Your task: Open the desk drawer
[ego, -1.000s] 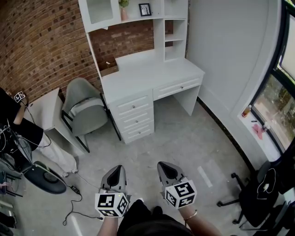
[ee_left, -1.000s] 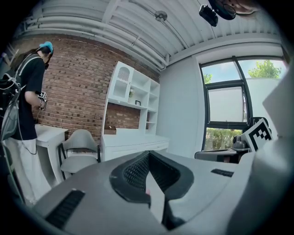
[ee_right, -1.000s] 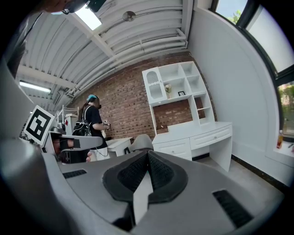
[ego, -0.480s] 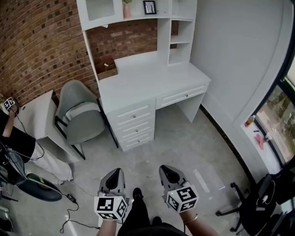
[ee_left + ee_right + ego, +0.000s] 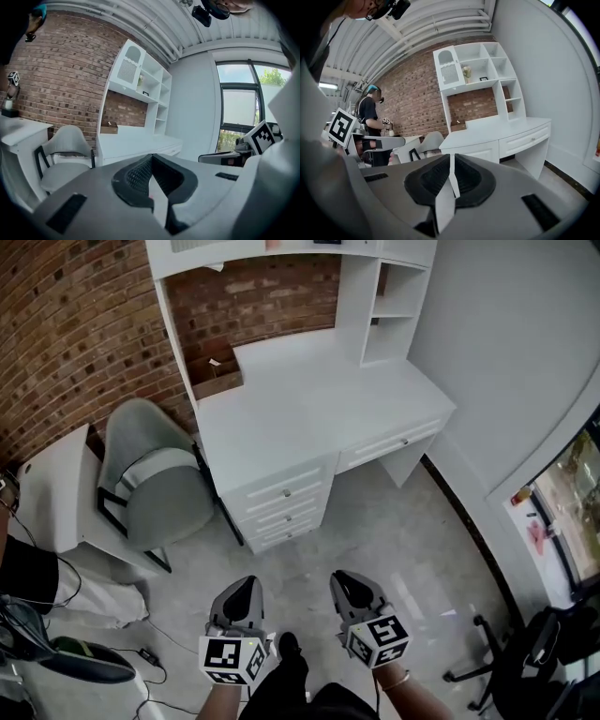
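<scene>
A white desk point(image 5: 309, 399) with a hutch stands against the brick wall. A stack of three knobbed drawers point(image 5: 284, 505) sits under its left part, and one wide drawer point(image 5: 396, 442) under the right part; all are closed. My left gripper point(image 5: 241, 584) and right gripper point(image 5: 344, 578) are side by side low in the head view, over the floor and well short of the desk, touching nothing. In the left gripper view the left gripper point(image 5: 151, 157) is shut and empty, the desk point(image 5: 136, 142) ahead. The right gripper point(image 5: 451, 158) is shut and empty too, with the wide drawer point(image 5: 529, 137) to its right.
A grey armchair point(image 5: 150, 488) stands left of the desk beside a small white table point(image 5: 52, 512). A black office chair point(image 5: 539, 652) is at the lower right near the window. A cable point(image 5: 150, 654) lies on the floor at left. A person point(image 5: 370, 117) stands far left.
Both grippers have travelled forward over the floor toward the desk, which now looks larger and nearer. Their jaws stayed shut throughout.
</scene>
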{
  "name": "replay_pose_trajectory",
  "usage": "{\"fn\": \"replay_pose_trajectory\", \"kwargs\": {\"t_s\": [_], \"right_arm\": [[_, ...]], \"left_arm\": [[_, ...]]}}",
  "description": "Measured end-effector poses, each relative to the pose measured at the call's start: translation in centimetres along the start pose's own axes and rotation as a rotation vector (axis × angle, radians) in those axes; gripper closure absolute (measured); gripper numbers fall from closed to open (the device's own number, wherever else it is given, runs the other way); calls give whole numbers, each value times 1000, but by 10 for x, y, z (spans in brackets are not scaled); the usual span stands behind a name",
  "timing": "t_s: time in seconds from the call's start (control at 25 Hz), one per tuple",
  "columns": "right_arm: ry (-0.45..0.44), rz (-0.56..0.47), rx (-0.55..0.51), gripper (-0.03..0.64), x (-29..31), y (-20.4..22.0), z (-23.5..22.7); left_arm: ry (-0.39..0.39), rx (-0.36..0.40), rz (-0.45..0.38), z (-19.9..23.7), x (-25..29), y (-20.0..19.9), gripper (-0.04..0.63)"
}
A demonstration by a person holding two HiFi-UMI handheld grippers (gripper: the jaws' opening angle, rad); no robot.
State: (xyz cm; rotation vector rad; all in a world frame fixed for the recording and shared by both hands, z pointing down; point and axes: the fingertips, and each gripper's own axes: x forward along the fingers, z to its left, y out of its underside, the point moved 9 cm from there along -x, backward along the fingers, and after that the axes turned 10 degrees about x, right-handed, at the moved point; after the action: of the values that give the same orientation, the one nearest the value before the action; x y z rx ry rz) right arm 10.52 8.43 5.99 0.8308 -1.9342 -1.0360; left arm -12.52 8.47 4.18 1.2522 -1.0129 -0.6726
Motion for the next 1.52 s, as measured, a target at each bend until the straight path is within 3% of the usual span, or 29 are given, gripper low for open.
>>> {"fn": "replay_pose_trajectory", "kwargs": {"t_s": [0.2,0.36,0.68,1.52], "right_arm": [[16,35,27,607,46,4,-12],[21,83,42,561,77,20,-25],[16,152,48,525,144,70,-70],[-18,168,-19,495,334,336,-222]], "left_arm": [[12,9,39,26,36,11,586],[22,-11,77,39,59,30,586],[-13,-37,119,58,107,96,586],[-93,-50,84,65,230,386,586]]}}
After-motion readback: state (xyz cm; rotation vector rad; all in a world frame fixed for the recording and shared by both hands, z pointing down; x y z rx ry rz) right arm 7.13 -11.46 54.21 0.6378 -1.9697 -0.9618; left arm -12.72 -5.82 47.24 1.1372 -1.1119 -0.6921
